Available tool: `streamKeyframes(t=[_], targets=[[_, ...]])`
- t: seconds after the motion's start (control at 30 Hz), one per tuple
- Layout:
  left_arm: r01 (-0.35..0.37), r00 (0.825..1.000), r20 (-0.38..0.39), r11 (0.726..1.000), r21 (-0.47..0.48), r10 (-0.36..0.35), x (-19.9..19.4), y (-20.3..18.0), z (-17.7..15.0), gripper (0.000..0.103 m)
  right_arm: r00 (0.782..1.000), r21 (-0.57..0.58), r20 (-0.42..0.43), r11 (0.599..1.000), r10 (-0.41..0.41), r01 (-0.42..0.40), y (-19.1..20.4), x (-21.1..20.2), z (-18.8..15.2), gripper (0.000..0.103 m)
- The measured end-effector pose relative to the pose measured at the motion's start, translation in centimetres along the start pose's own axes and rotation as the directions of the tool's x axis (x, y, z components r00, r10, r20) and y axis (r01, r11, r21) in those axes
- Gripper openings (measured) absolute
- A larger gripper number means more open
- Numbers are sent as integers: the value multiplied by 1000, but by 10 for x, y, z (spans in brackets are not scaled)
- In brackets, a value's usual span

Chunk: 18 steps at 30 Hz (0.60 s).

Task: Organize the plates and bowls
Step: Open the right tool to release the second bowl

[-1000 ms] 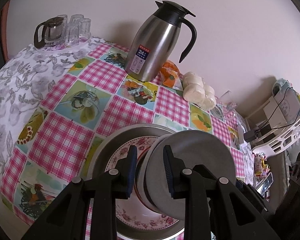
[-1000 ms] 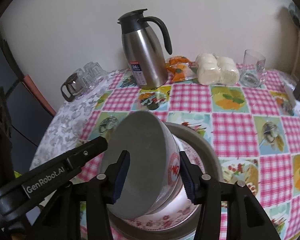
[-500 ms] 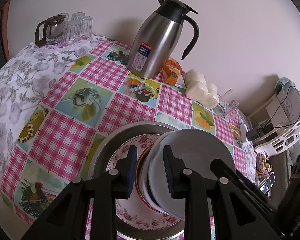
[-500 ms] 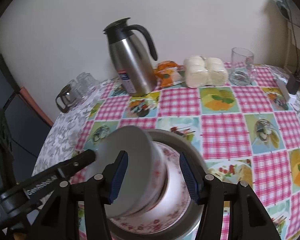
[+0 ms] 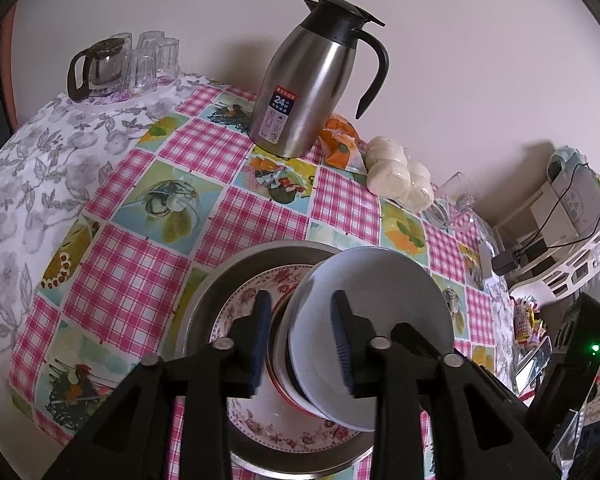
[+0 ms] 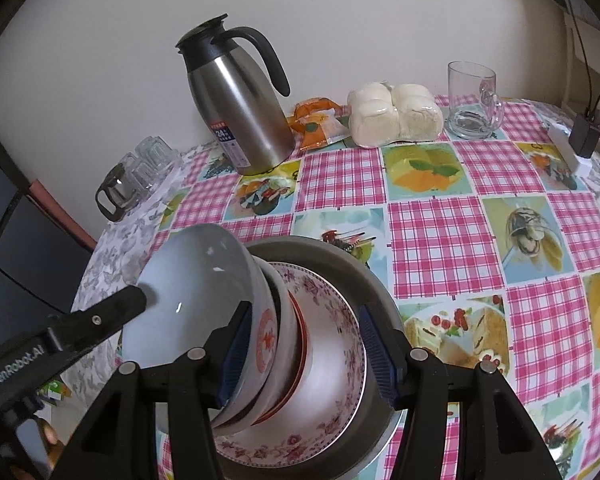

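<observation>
On the flower-rimmed white plate (image 6: 332, 364), which lies inside a grey metal basin (image 6: 364, 280), sits a tilted stack of round white ceramic bowls (image 6: 204, 280) leaning toward the left-hand tool. The stack's mouth faces up and away from the right gripper (image 6: 304, 354). The edges suggest three nested bowls, the top one bearing a red emblem, though the exact count is hard to tell. The left gripper (image 5: 300, 344) straddles the top bowl's rim, one pad inside and one outside; its jaws are opening, and the pads appear to be clear of the rim. The right gripper stands partly spread around the stack's low side, with a gap at its right pad, so it does not look clamped. Both tools are equally near; I judge the stack must settle flat next. Beyond stand one steel jug (image 6: 236, 108), one pack of buns (image 6: 396, 118), one orange packet (image 6: 320, 122), one glass mug (image 6: 474, 100), one glass teapot (image 5: 96, 68) and several tumblers (image 5: 152, 60).
</observation>
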<state>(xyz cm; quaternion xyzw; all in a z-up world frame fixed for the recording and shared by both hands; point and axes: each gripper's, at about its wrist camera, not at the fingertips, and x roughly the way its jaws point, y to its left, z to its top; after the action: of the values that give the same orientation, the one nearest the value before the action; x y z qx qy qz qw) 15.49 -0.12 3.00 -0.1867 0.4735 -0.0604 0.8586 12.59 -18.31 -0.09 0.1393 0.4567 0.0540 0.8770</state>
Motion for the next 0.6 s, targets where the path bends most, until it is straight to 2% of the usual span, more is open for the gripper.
streamKeyframes(t=[0.03,0.17,0.2,0.23,0.4,0.5,0.6], targets=[[1,1000,3,1000,2,-1,-2,0,0,49,1000,1,-5,1000,-1,1,0,0,-1,58],[-13,1000,24,1000,19,13,-11,-2,-3,60,1000,-12,20,1000,-18,18,4,-14,-2,58],[-26,999,26,999,23,25,-13,-1,-4,68,999,-14,32,1000,-23,24,5,-19,-3,59],[-33,999,31,999,25,32,-15,-1,-5,75,998,-12,46,999,-31,32,4,-25,-4,62],[-68,996,68,997,34,66,-27,7,-13,91,993,-5,87,997,-83,83,0,-46,-13,79],[-112,989,99,993,40,108,-34,13,-19,93,991,-5,99,995,-94,95,-2,-56,-20,90],[-142,983,119,989,45,136,-40,18,-27,102,986,-22,122,993,-113,116,-1,-65,-27,102]])
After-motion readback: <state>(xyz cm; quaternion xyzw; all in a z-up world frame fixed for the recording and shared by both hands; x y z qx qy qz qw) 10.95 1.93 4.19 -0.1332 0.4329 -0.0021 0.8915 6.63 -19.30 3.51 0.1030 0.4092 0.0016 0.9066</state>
